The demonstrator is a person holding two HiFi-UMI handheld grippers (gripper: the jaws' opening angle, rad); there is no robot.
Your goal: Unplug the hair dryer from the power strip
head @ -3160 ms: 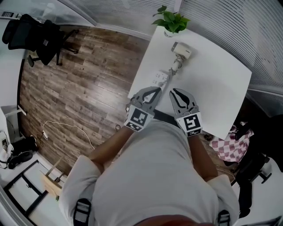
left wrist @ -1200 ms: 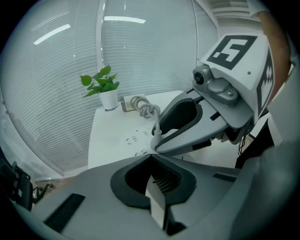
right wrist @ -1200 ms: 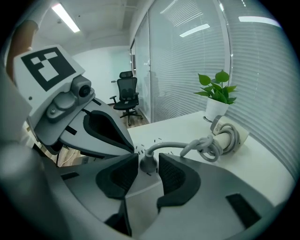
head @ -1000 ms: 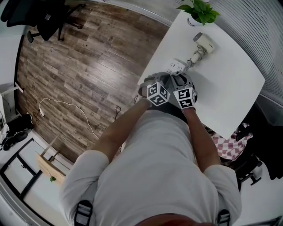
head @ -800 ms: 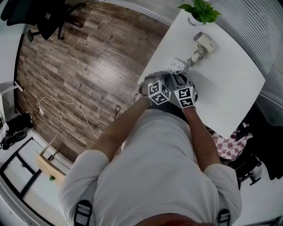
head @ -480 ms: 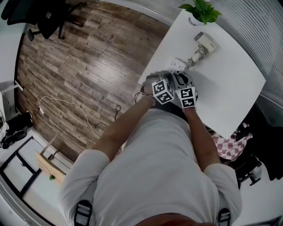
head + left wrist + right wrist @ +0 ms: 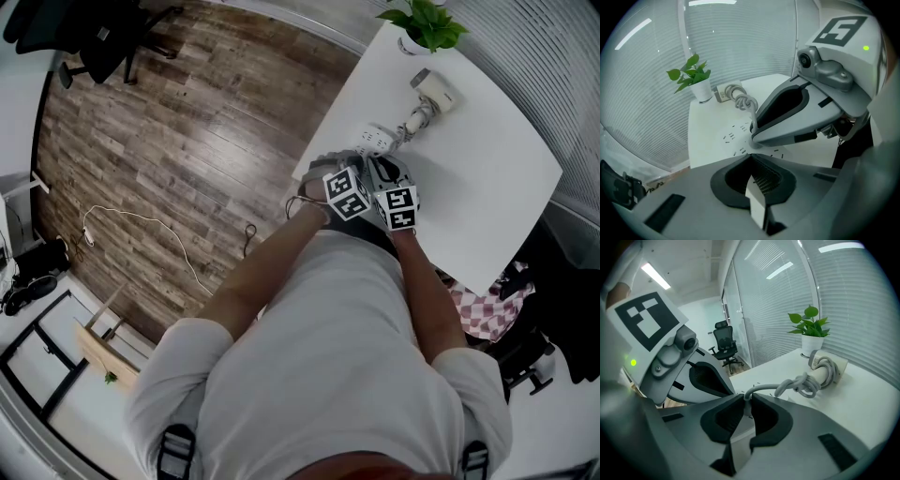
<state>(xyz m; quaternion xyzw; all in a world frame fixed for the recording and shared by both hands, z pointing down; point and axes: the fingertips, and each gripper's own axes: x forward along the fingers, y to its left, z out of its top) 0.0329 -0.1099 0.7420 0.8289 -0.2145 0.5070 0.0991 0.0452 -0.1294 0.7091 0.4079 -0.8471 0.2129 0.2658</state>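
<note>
So why are both tools crowded onto one corner of the bench [image 7: 487,178]?

Well, that is where the power strip [image 7: 375,140] lies, near the bench's edge. The hair dryer [image 7: 434,92] rests further back, beside the potted plant [image 7: 427,23], and its grey cord [image 7: 787,386] loops down to the strip, still plugged in. The left gripper [image 7: 751,158] points steeply down over the strip with its fingers pressed together and nothing between them. I judge it is there to pin the strip so it cannot lift with the plug. Whether it actually touches, I cannot tell.

And the right one?

The right gripper [image 7: 747,397] comes in flatter, along the cord. Its fingers have just been closing, and they now pinch the cord right at its plug end, where it drops into the strip.

What has changed?

A few seconds back, both pairs of fingers were spread and hung short of the strip, nearer the person's body. Now the two marker cubes sit side by side above it. Over the last second the hands barely shift; only the right fingers draw in.
</note>
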